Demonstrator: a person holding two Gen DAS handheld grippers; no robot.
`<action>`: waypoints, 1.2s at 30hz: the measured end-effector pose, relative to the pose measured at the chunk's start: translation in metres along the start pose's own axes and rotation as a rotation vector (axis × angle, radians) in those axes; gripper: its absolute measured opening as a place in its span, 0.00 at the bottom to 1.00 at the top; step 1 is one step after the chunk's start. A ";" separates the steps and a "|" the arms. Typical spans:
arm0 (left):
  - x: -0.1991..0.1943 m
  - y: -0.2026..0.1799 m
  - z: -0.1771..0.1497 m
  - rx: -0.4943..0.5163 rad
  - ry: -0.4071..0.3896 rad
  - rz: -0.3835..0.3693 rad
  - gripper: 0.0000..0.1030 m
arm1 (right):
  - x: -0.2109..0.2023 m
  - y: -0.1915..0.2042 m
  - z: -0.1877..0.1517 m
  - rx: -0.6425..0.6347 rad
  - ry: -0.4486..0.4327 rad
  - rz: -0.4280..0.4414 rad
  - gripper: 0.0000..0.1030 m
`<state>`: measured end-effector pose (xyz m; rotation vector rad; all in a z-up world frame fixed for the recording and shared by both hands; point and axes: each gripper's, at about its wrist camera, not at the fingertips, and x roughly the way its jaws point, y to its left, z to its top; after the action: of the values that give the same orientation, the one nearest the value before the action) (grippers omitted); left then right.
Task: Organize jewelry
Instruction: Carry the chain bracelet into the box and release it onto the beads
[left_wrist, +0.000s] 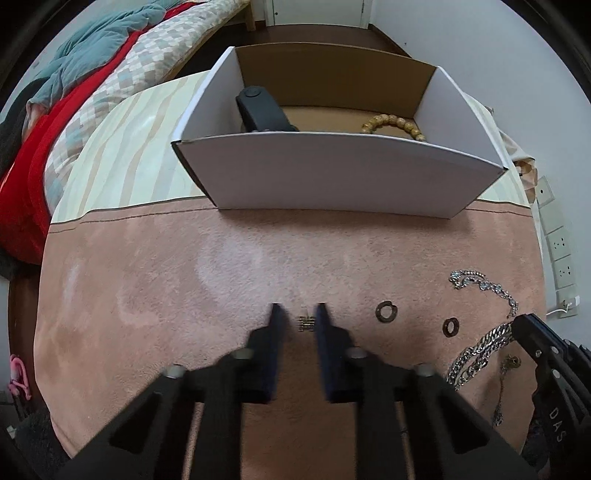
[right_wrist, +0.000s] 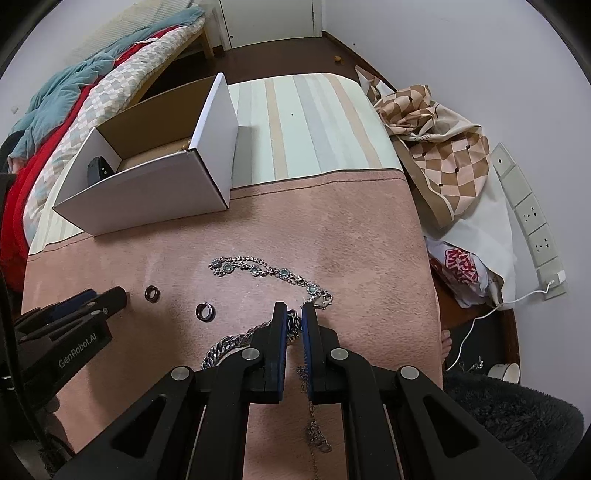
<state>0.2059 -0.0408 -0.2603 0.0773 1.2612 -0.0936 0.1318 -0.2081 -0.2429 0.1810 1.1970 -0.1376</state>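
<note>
On the pink blanket (left_wrist: 166, 295) my left gripper (left_wrist: 300, 322) points down, shut on a small gold piece (left_wrist: 306, 324) between its tips. My right gripper (right_wrist: 294, 321) is shut on a chunky silver chain (right_wrist: 229, 343), which trails to the left of its fingers. A thin chain (right_wrist: 314, 424) lies under that gripper. Two dark rings (right_wrist: 152, 293) (right_wrist: 203, 312) rest between the grippers. A silver bracelet with blue stones (right_wrist: 258, 271) lies just beyond the right gripper. The white cardboard box (left_wrist: 332, 177) stands behind and holds a black item (left_wrist: 262, 110) and a wooden bead bracelet (left_wrist: 395, 125).
A striped sheet (right_wrist: 314, 122) covers the far part of the surface. Red and blue quilts (left_wrist: 55, 110) lie on a bed at the left. A checked bag (right_wrist: 443, 155), a wall power strip (right_wrist: 532, 221) and a white cable (right_wrist: 469, 332) are at the right edge.
</note>
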 end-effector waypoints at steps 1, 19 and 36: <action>-0.001 -0.001 -0.002 0.003 0.000 -0.002 0.06 | 0.000 0.000 0.000 0.001 -0.001 0.001 0.08; -0.071 0.015 -0.021 -0.033 -0.060 -0.081 0.06 | -0.068 0.018 0.018 -0.028 -0.087 0.128 0.08; -0.130 0.045 0.104 -0.025 -0.166 -0.151 0.06 | -0.137 0.054 0.145 -0.116 -0.203 0.279 0.08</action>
<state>0.2701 -0.0035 -0.1043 -0.0464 1.1012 -0.2102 0.2258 -0.1853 -0.0603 0.2248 0.9641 0.1550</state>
